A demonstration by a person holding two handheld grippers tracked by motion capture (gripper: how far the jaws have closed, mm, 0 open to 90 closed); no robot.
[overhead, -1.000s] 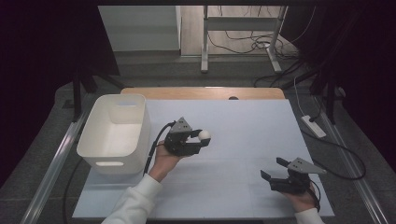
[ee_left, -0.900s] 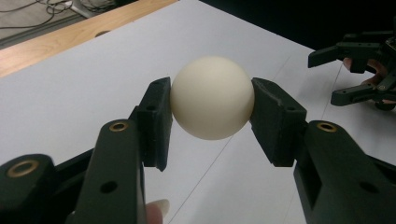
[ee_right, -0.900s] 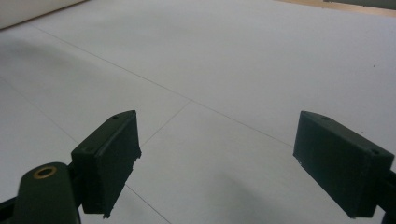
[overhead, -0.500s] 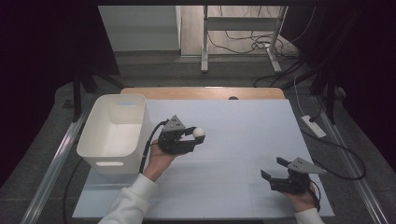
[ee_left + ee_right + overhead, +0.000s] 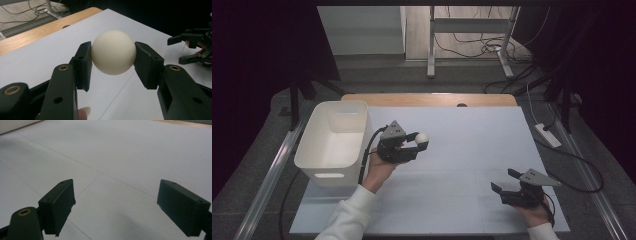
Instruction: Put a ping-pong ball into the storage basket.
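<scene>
A cream-white ball [image 5: 113, 52] sits between the black jaws of my left gripper [image 5: 418, 143], which is shut on it. The pads press its two sides. A hand holds it above the white table sheet [image 5: 462, 145], just right of the white bin [image 5: 327, 170]. My right gripper [image 5: 503, 180] stays low near the table's front right, jaws wide apart. In the right gripper view the right gripper [image 5: 116, 195] has only bare sheet between its pads. The left gripper view shows the right gripper [image 5: 175, 50] farther off at the right.
The white bin has nothing visible inside and stands at the table's left edge. A wooden strip [image 5: 432, 99] runs along the far edge. On the floor to the right lie a power strip [image 5: 548, 135] and cables.
The left hand has carried the ball a little to the left and farther from the person, closer to the bin. The right gripper has not moved.
</scene>
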